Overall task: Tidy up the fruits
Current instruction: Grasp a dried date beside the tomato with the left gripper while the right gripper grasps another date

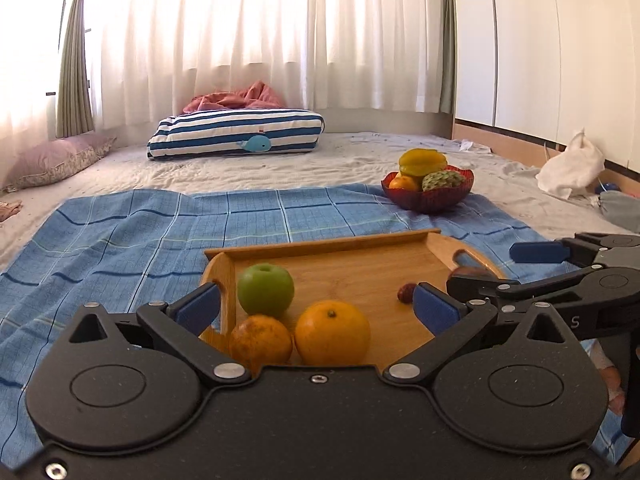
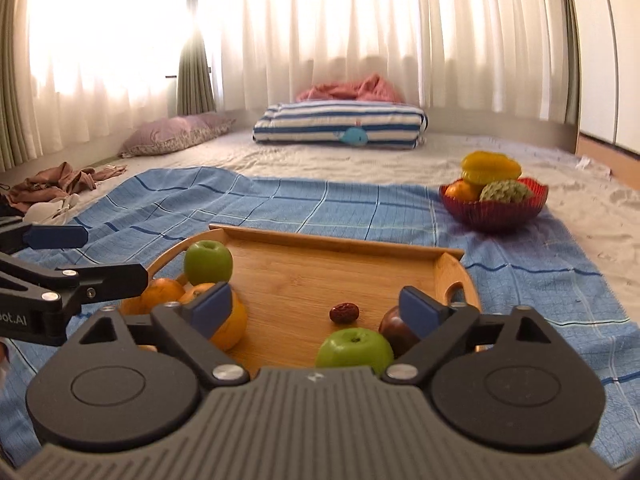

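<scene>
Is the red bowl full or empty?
Full: the red bowl holds a yellow fruit, an orange and a green scaly fruit, piled above its rim.

Two green apples [image 2: 208, 261], two oranges [image 1: 332, 332], a small red date [image 2: 344, 313] and a dark fruit [image 2: 394, 326] sit on the tray [image 2: 320, 276]. More fruit fills the red bowl [image 2: 494, 210].
</scene>
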Motion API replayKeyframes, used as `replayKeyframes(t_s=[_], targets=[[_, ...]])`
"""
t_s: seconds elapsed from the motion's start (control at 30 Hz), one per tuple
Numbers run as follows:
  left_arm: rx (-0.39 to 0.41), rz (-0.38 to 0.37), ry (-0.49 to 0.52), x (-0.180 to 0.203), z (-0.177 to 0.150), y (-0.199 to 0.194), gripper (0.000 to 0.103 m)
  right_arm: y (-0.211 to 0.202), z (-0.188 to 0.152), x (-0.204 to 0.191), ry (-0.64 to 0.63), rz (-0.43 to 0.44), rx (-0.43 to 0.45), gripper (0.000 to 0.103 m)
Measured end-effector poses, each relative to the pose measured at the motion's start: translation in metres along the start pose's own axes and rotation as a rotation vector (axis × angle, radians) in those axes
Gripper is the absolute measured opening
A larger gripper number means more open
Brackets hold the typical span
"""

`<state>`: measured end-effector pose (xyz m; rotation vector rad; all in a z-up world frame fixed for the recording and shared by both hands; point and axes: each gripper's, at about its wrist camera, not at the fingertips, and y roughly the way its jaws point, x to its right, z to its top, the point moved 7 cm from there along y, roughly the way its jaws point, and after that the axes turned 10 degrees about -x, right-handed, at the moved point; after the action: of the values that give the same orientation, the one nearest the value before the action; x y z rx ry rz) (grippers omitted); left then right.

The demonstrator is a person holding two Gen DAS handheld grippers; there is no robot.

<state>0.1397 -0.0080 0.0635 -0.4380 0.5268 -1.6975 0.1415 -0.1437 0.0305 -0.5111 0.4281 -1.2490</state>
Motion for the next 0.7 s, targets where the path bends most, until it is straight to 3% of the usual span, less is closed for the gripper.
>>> replayKeyframes(t_s=[0.23,0.7], targets=[[0.006,0.004,-0.031,-0.001,-0.023,-0.009,0.103,-0.014,-0.024,-0.009,-0.036,-0.011,0.06,0.103],[0.029,0.024,0.056,0.013,-0.065,-0.013,0.103,-0.023,-0.064,-0.001,0.044,-0.018,0.09,0.103]])
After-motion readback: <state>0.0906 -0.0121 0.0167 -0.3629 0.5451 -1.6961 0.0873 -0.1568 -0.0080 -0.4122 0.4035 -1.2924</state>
